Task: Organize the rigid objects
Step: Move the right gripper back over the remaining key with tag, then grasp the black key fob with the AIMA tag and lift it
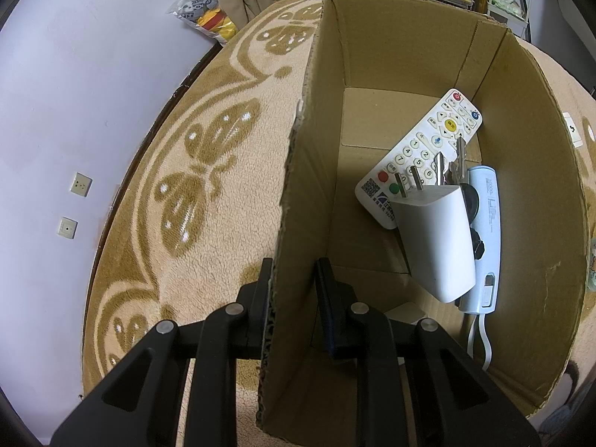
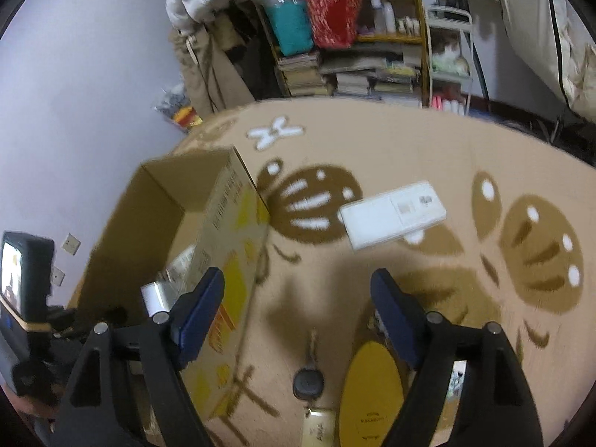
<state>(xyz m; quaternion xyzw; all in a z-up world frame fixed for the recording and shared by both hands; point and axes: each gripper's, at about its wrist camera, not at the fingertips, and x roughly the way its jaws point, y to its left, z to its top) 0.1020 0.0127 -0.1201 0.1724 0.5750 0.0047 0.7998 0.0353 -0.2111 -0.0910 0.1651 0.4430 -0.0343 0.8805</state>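
My left gripper point(image 1: 292, 272) is shut on the left wall of the open cardboard box point(image 1: 298, 171), one finger outside and one inside. Inside the box lie a white remote point(image 1: 421, 149), a white plug adapter point(image 1: 436, 234), keys point(image 1: 452, 165) and a light blue power bank point(image 1: 486, 223). My right gripper point(image 2: 300, 290) is open and empty above the carpet, beside the box point(image 2: 219, 231). On the carpet ahead of it lies a white flat device point(image 2: 393, 214). A key fob point(image 2: 307, 380), a yellow oval object point(image 2: 372, 395) and a small gold box point(image 2: 318, 428) lie below it.
The beige carpet with brown butterflies point(image 1: 201, 171) covers the floor. A lilac wall point(image 1: 74, 93) with sockets stands at the left. Shelves of books and bags point(image 2: 346, 52) stand at the back. A toy bag point(image 1: 205, 11) lies by the wall.
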